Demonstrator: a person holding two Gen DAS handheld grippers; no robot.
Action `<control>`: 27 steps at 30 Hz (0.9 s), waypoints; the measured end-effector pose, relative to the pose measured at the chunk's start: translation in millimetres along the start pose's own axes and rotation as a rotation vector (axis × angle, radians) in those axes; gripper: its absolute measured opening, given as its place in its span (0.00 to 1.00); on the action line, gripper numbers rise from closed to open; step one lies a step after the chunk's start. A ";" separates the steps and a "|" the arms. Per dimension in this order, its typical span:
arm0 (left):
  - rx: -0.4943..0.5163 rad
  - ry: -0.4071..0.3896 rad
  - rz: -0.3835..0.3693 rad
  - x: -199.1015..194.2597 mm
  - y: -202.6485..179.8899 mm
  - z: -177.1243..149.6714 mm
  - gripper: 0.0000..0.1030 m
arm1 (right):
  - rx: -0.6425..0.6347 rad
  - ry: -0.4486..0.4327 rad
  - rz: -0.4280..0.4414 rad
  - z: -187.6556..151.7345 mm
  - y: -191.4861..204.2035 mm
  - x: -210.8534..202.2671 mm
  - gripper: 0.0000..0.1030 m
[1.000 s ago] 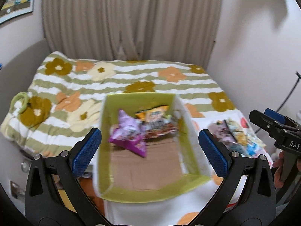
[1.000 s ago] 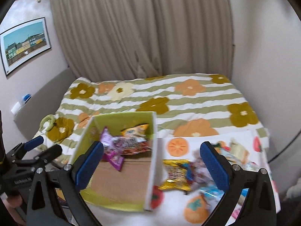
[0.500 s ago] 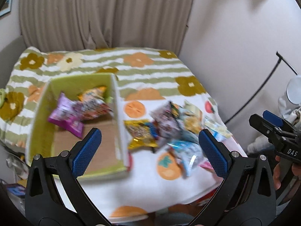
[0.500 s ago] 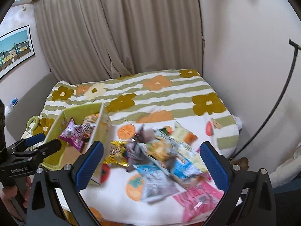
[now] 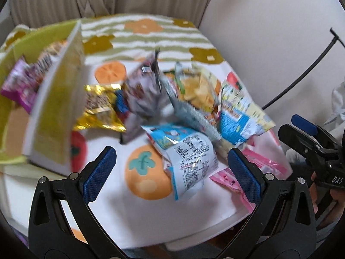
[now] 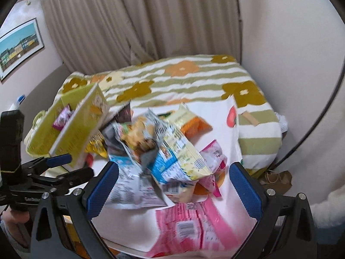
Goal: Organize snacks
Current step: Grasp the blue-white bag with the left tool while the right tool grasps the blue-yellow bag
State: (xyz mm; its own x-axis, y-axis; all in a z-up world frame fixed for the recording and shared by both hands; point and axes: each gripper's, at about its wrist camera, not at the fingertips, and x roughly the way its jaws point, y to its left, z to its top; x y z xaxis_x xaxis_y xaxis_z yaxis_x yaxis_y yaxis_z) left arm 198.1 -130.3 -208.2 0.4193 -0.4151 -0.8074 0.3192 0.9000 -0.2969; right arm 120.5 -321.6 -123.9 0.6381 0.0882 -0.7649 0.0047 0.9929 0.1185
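Left gripper (image 5: pixel 170 168) held wide open and empty above white-wrapped snack packet (image 5: pixel 192 161), right gripper (image 6: pixel 172 185) likewise wide open and empty, snack pile (image 6: pixel 159 142) heaped on cloth (image 5: pixel 133 207) beside green box (image 5: pixel 54 108), purple packets (image 5: pixel 21 86) inside box.

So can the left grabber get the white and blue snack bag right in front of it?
Probably yes. The left gripper is open and empty, and the white and blue bag lies on top of the cloth between its fingers, with nothing covering it. The right gripper is open over its own part of the pile.

Both grippers nearer snack pile (image 5: pixel 189 116).
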 end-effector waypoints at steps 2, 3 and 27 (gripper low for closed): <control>-0.027 0.023 -0.019 20.7 1.3 -4.3 0.99 | -0.023 0.017 0.009 -3.7 -5.3 13.5 0.99; -0.037 0.030 -0.025 27.8 1.3 -6.1 0.99 | -0.039 0.025 0.014 -5.6 -7.1 21.2 0.99; -0.080 0.107 -0.104 74.7 -4.1 -26.8 0.57 | -0.243 0.144 0.134 -10.3 -4.3 83.7 0.84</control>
State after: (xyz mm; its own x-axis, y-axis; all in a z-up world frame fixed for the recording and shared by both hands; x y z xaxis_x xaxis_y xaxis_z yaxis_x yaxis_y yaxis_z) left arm 205.4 -161.4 -281.0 0.2935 -0.4938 -0.8185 0.2855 0.8624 -0.4179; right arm 166.0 -317.7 -194.9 0.5048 0.2127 -0.8366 -0.2672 0.9601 0.0829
